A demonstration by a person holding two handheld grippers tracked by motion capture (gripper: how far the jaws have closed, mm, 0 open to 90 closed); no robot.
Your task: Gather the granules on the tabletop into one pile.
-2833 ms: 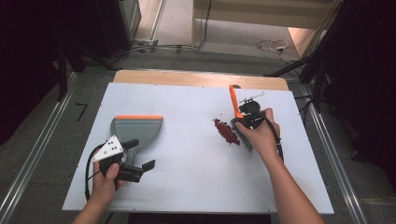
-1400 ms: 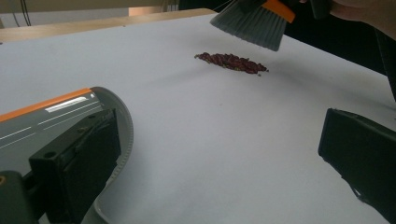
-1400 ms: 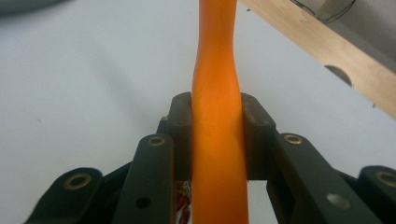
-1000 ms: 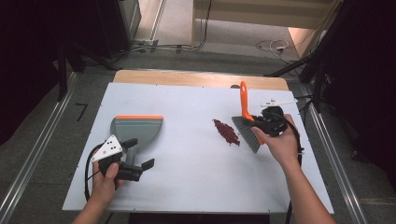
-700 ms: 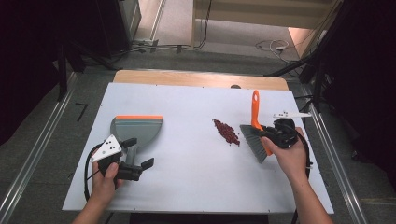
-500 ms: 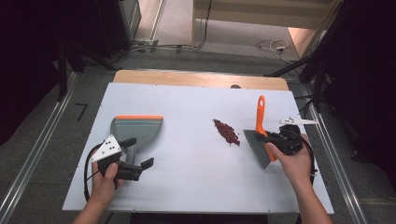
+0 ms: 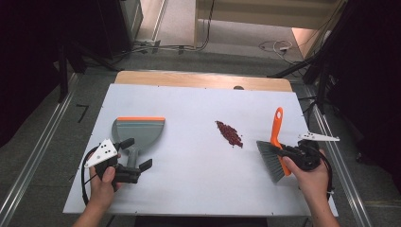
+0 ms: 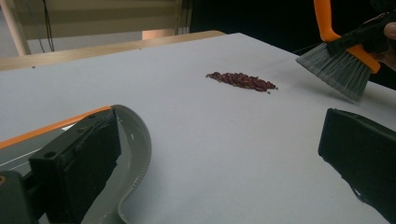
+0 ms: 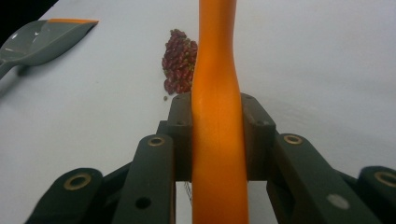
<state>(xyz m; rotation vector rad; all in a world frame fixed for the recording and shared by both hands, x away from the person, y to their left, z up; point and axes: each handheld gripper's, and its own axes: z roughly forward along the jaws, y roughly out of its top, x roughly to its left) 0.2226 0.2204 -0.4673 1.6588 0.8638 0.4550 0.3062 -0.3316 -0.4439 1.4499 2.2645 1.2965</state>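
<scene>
Orange brush [image 7: 275, 142] pinched, right gripper [image 7: 294, 156] | left gripper [image 7: 135, 153] spread | beans [image 7: 229, 134] between, dustpan [image 7: 138, 132]

- Probably a laboratory or recording studio, not a home.
- White work table [image 7: 189, 189] on a wooden base [image 7: 189, 79].
- Black curtains [image 7: 28, 56] on both sides.
- Loose cables [image 7: 274, 46] on grey carpet; metal floor rails [image 7: 28, 175].

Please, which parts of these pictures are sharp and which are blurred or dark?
High view: the white table is evenly lit, its surroundings dark; the red beans look soft. Left gripper view: the beans and the brush are fairly sharp; the near dustpan is blurred. Right gripper view: the orange brush handle is close and soft, the table beyond washed out.
</scene>
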